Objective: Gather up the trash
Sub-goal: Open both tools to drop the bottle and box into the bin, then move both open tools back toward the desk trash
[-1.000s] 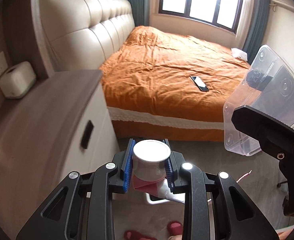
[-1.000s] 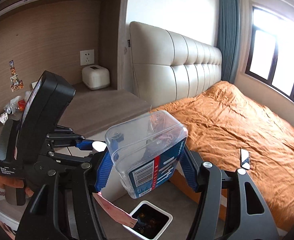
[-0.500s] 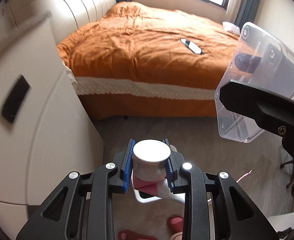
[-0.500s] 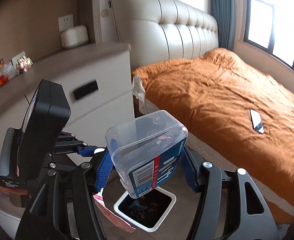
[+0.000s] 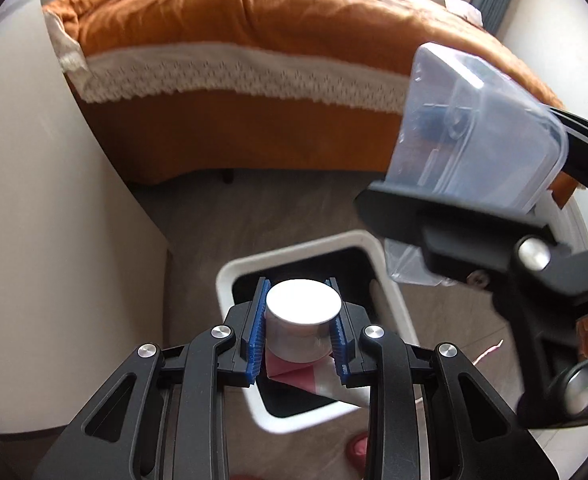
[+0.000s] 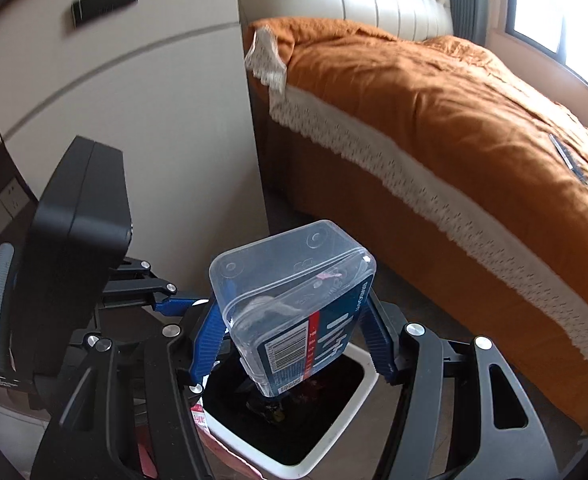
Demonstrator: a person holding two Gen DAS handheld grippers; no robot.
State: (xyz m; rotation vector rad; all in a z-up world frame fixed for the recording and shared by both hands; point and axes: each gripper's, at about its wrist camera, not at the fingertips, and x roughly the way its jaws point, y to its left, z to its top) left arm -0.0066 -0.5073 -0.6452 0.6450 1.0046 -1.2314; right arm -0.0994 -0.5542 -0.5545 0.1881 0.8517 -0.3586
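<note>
We log two trash items, each in a claw, both over the white-rimmed bin [image 5: 390, 300]. The white-capped tube [image 5: 302, 320] sits clamped between the blue pads of the left gripper [image 5: 300, 334], cap toward the lens, its pink and white body trailing down behind the jaws. In the left wrist view the bin's dark mouth lies directly beyond and below the cap, so we judge a straight release would drop the tube inside.

The clear plastic box [image 6: 294, 300] with a blue label is pinched across its narrow sides by the right gripper [image 6: 291, 344]; its long axis tilts away from us, the labelled end lowest, above the bin [image 6: 358, 412]. Both claws are about equally near the opening, the left one just beside the right.

Margins: the cabinet side [image 6: 197, 128] stands close on the left, the bed [image 6: 454, 128] farther right, with floor between. We judge the rim's near edge the likeliest snag for the box.
</note>
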